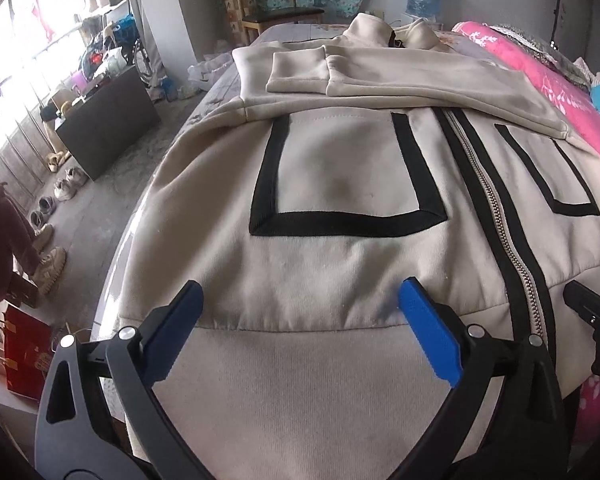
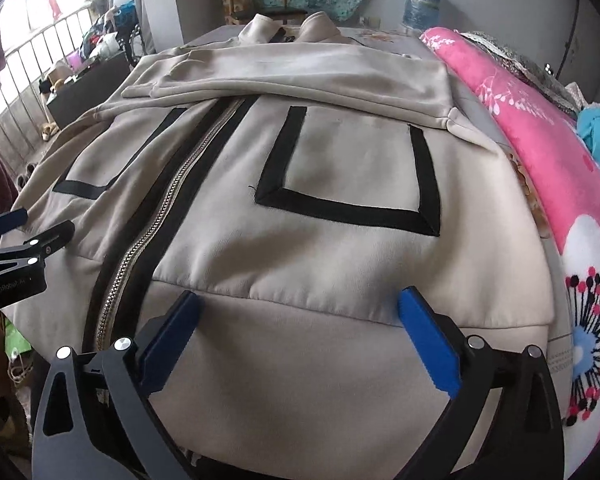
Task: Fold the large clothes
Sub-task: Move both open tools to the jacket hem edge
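The beige jacket [image 1: 340, 264] lies flat on the bed, zipper [image 1: 496, 208] up, both sleeves [image 1: 380, 76] folded across the chest. Left gripper [image 1: 300, 300] and right gripper [image 2: 300, 308] both gape wide over the hem band — nothing between the jaws, neither gripping cloth.

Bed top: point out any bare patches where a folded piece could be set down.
Little is free. The beige jacket covers most of the bed. A grey strip shows between the jacket's edge and the pink blanket, and a patch lies beyond the collar. The blanket side is crowded with bedding.
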